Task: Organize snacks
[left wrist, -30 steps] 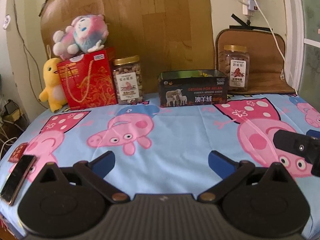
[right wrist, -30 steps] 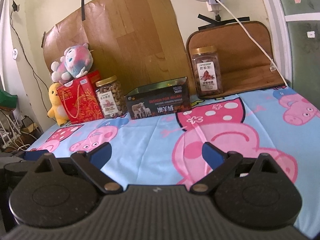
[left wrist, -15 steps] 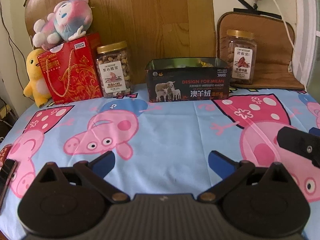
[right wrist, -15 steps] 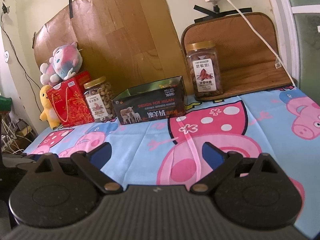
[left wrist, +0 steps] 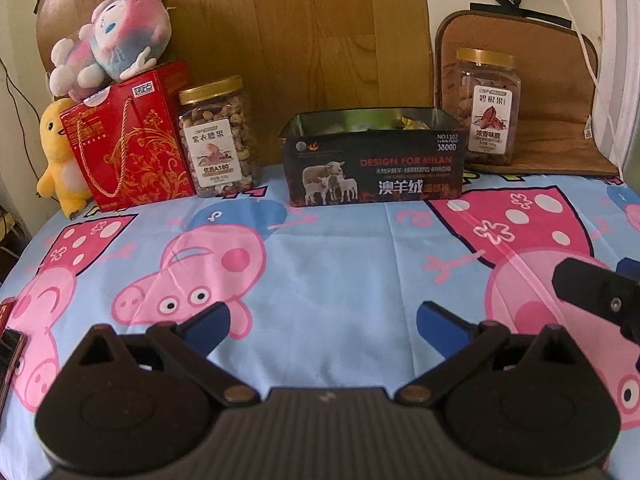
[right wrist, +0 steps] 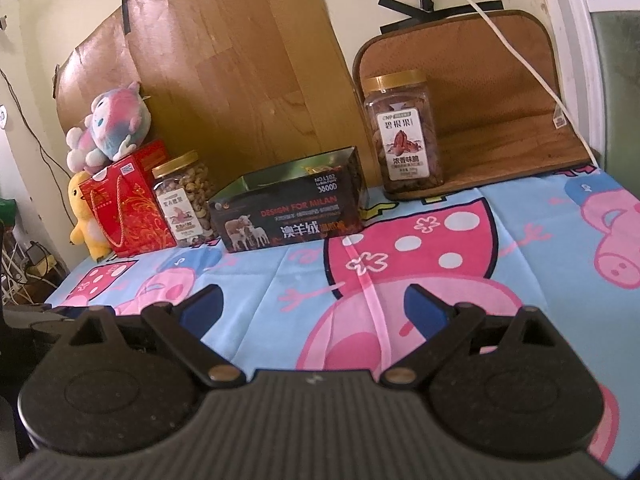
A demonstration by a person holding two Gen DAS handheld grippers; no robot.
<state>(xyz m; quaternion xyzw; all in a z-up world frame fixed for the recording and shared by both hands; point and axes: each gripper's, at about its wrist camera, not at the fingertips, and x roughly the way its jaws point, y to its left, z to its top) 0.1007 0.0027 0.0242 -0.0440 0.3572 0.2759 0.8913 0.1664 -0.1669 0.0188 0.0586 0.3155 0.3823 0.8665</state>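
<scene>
A jar of cashews (left wrist: pixel 218 140) with a gold lid stands at the back left, also in the right wrist view (right wrist: pixel 182 200). A jar of pecans (left wrist: pixel 488 108) stands on a brown mat at the back right, also in the right wrist view (right wrist: pixel 404 136). An open black box (left wrist: pixel 374 160) with wrapped snacks inside sits between them, also in the right wrist view (right wrist: pixel 288 212). My left gripper (left wrist: pixel 322 324) is open and empty above the cloth, well short of the box. My right gripper (right wrist: pixel 314 308) is open and empty, to the right of the left one.
A red gift box (left wrist: pixel 128 140) with a plush toy (left wrist: pixel 112 44) on top and a yellow duck (left wrist: pixel 60 160) stand at the back left. A phone (left wrist: pixel 10 356) lies at the left edge. A white cable (right wrist: pixel 516 52) hangs over the brown mat (right wrist: pixel 500 120).
Both grippers have moved forward toward the back row, so the jars and box look larger. Both stay open and empty.
</scene>
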